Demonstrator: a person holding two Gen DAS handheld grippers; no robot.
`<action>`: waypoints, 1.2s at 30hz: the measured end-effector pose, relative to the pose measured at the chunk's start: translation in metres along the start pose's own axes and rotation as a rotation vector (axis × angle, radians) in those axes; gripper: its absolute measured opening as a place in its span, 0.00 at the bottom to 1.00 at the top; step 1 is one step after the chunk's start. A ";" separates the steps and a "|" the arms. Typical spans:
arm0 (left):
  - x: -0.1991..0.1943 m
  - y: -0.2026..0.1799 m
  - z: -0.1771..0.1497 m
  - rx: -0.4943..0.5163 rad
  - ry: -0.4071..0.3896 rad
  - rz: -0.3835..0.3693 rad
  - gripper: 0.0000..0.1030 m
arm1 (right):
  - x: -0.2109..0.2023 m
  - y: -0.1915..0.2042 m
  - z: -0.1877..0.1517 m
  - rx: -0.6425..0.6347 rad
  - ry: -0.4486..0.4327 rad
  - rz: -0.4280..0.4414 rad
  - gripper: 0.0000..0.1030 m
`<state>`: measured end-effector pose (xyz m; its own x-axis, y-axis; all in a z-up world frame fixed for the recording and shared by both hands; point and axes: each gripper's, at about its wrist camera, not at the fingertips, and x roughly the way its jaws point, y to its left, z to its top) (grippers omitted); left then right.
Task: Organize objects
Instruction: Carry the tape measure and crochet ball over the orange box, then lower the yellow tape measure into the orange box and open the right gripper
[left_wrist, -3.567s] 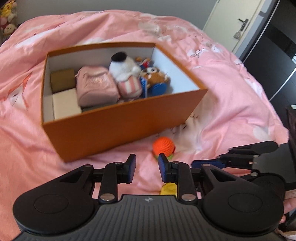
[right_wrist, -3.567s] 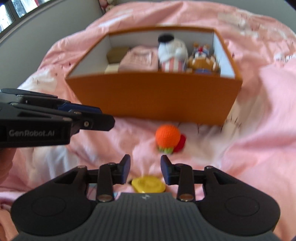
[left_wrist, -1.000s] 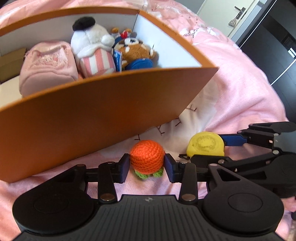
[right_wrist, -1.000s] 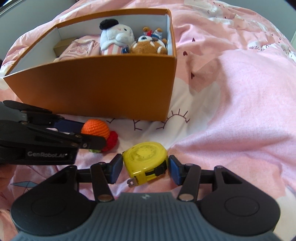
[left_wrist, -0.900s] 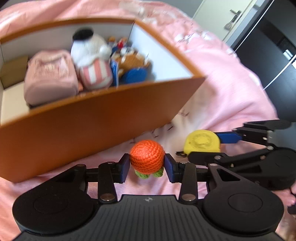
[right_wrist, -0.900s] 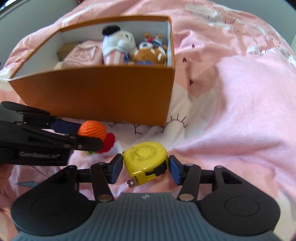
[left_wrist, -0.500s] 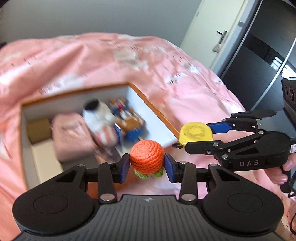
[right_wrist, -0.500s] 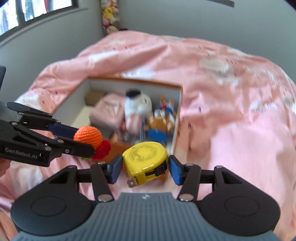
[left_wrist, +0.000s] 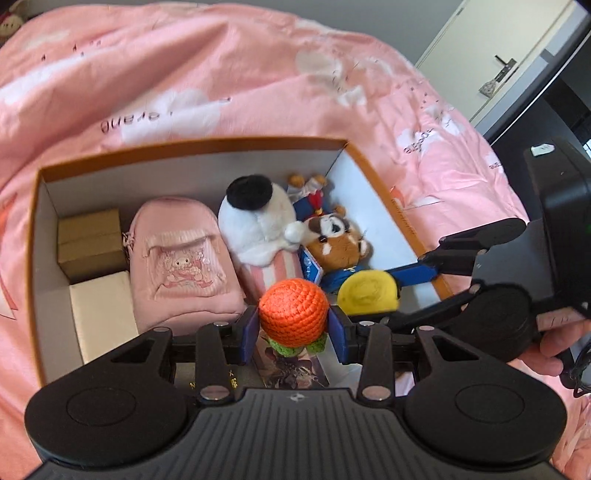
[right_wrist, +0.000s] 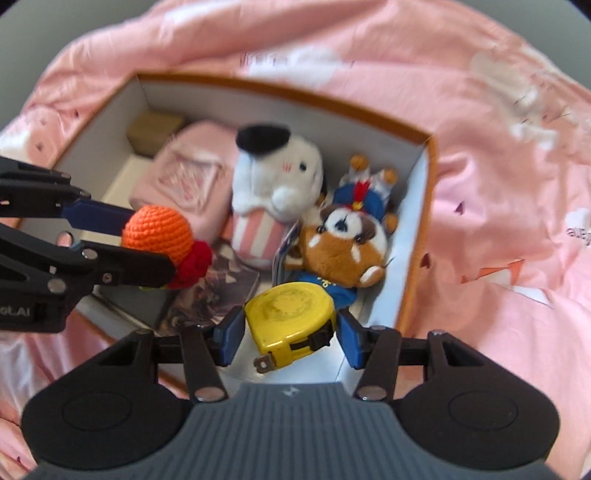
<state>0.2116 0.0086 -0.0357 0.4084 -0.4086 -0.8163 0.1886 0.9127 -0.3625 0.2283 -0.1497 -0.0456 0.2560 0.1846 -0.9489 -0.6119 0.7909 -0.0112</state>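
Observation:
My left gripper (left_wrist: 293, 328) is shut on an orange crocheted ball (left_wrist: 293, 309) with green and red trim, held above the near part of the open orange box (left_wrist: 192, 143). The same ball (right_wrist: 157, 229) shows at the left in the right wrist view. My right gripper (right_wrist: 288, 330) is shut on a yellow tape measure (right_wrist: 291, 314), hanging over the box's near right corner. The tape measure (left_wrist: 369, 293) also appears in the left wrist view, beside the ball.
Inside the box lie a pink pouch (left_wrist: 181, 262), a white plush (left_wrist: 258, 221), a brown plush (right_wrist: 343, 240), a brown carton (left_wrist: 90, 242), a white carton (left_wrist: 99, 314) and a dark printed card (right_wrist: 218, 291). A pink duvet (left_wrist: 184, 74) surrounds it. A door (left_wrist: 498, 51) stands at the right.
Both grippers have risen from the duvet in front of the box and moved forward over it, still carrying the ball and the tape measure. The views now look down into the box.

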 end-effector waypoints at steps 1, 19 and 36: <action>0.003 0.001 0.001 -0.003 0.007 0.005 0.44 | 0.006 0.002 0.003 -0.024 0.028 -0.002 0.54; 0.022 0.007 0.008 -0.055 0.067 -0.030 0.44 | 0.055 0.031 0.018 -0.280 0.270 -0.096 0.53; 0.043 -0.021 0.006 -0.067 0.141 -0.078 0.44 | -0.055 0.012 -0.006 -0.262 -0.054 -0.245 0.35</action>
<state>0.2306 -0.0281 -0.0600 0.2641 -0.4779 -0.8378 0.1534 0.8784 -0.4526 0.2026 -0.1541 0.0049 0.4538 0.0442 -0.8900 -0.6967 0.6404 -0.3234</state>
